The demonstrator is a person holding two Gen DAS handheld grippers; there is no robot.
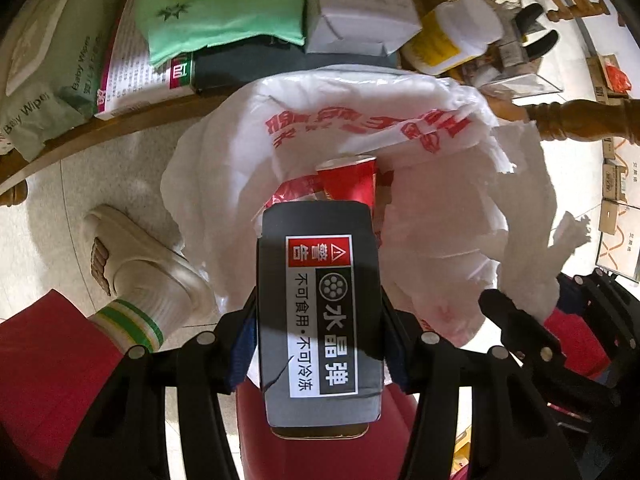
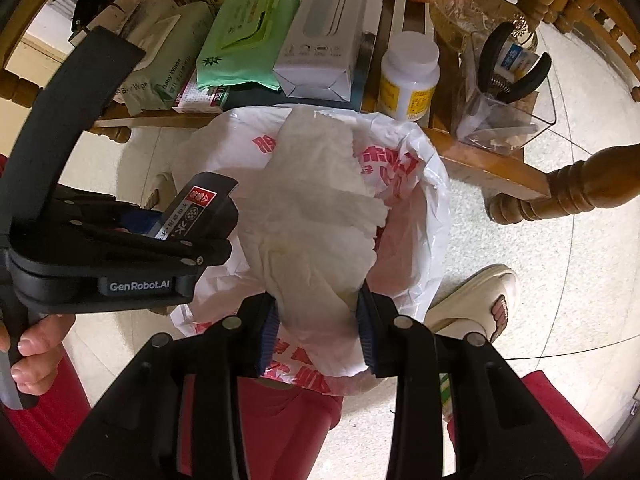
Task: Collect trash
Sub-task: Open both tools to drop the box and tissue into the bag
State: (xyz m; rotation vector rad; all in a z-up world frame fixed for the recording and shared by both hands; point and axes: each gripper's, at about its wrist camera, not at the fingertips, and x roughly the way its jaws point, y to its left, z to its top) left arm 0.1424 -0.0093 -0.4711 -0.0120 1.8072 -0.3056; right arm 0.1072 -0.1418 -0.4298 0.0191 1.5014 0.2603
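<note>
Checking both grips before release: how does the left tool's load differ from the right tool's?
The left tool clamps a rigid dark box with a printed label; the right tool pinches a limp, crumpled white paper towel. The box keeps its shape; the towel sags. Both hang over the open white bag.

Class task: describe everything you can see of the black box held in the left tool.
The black rectangular cardboard box looks matt, with a white, black and red warning label in Chinese characters. One end looks slightly torn. The left tool clamps its long sides between blue pads, holding it above the open white plastic bag.
</note>
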